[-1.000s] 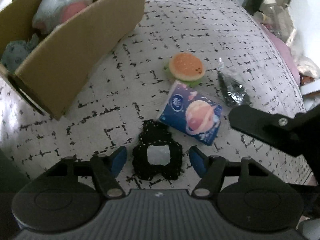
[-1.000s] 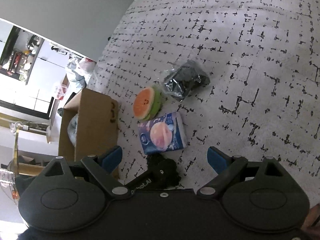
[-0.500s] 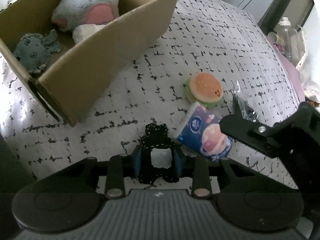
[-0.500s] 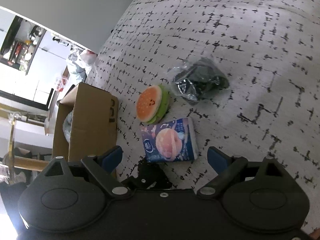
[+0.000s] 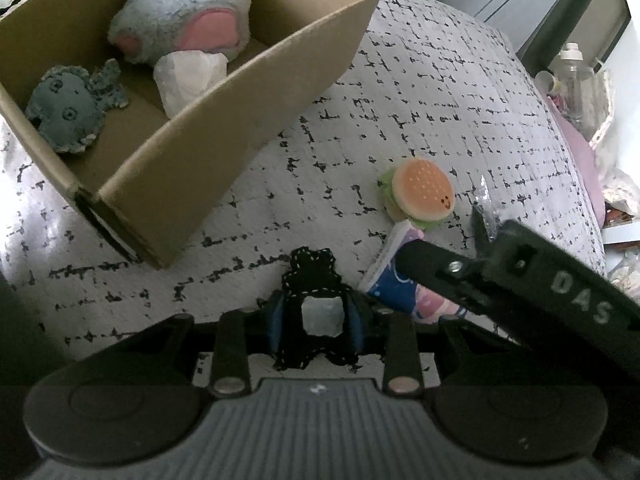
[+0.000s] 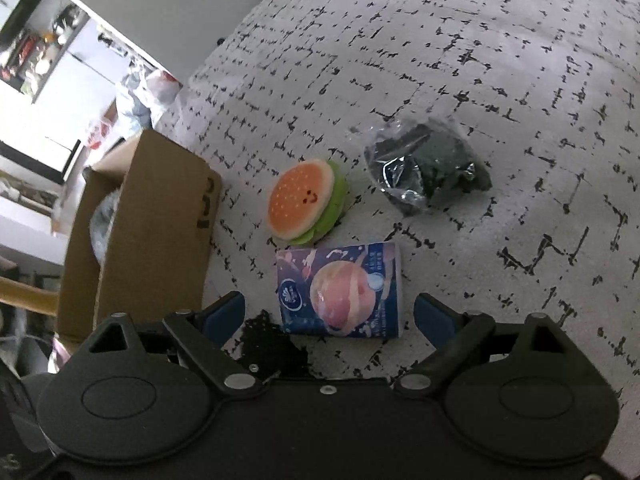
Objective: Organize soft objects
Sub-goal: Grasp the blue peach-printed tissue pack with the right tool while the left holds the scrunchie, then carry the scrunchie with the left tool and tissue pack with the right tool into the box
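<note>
My left gripper [image 5: 316,326] is shut on a black crocheted toy [image 5: 314,280] with a pale square in its middle, held just above the bedspread. The cardboard box [image 5: 256,120] lies ahead to the left and holds a fluffy grey-and-pink plush [image 5: 180,12], a grey knitted toy [image 5: 68,108] and a white wad [image 5: 188,76]. My right gripper [image 6: 328,316] is open above a blue tissue pack [image 6: 340,288]. A burger toy [image 6: 304,204] and a clear bag of dark stuff [image 6: 432,168] lie beyond it. The right gripper's arm [image 5: 520,284] crosses the left wrist view.
Everything rests on a white bedspread with black marks [image 6: 500,60]. A bottle and clutter [image 5: 572,76] stand past the bed's far right edge. The box [image 6: 148,236] also shows at the left of the right wrist view.
My left gripper shut on the black crocheted toy and rose toward the box. My right gripper moved in over the tissue pack, still open.
</note>
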Action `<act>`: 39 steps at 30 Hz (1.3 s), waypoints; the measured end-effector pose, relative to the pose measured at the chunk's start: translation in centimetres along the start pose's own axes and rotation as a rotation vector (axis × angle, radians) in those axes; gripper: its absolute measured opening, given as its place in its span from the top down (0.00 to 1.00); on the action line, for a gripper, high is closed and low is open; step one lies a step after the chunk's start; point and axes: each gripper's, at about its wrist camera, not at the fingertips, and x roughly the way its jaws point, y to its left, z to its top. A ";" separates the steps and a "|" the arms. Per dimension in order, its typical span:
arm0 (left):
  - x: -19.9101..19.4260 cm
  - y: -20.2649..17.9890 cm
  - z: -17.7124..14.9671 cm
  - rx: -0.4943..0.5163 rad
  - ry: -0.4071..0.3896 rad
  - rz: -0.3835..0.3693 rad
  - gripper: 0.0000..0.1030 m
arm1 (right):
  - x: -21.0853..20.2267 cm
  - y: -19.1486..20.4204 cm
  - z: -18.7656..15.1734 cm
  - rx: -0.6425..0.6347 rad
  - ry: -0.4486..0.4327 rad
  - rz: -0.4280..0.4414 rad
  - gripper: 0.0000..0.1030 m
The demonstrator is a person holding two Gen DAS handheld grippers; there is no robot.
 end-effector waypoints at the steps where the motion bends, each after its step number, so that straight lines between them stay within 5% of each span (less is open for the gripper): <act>1: 0.0 0.0 0.0 0.004 0.000 0.001 0.69 | 0.2 0.1 0.0 -0.011 0.000 -0.020 0.15; 7: -0.3 0.0 0.1 0.042 -0.011 0.034 0.69 | 0.8 0.9 0.1 -0.061 -0.010 -0.092 0.17; 12: -0.6 0.0 0.0 0.058 -0.016 0.045 0.69 | 0.6 1.4 -0.1 -0.106 -0.031 -0.111 0.39; 39: -9.0 -2.5 1.7 0.196 -0.247 0.019 0.69 | -7.1 1.0 0.1 -0.045 -0.280 0.075 0.40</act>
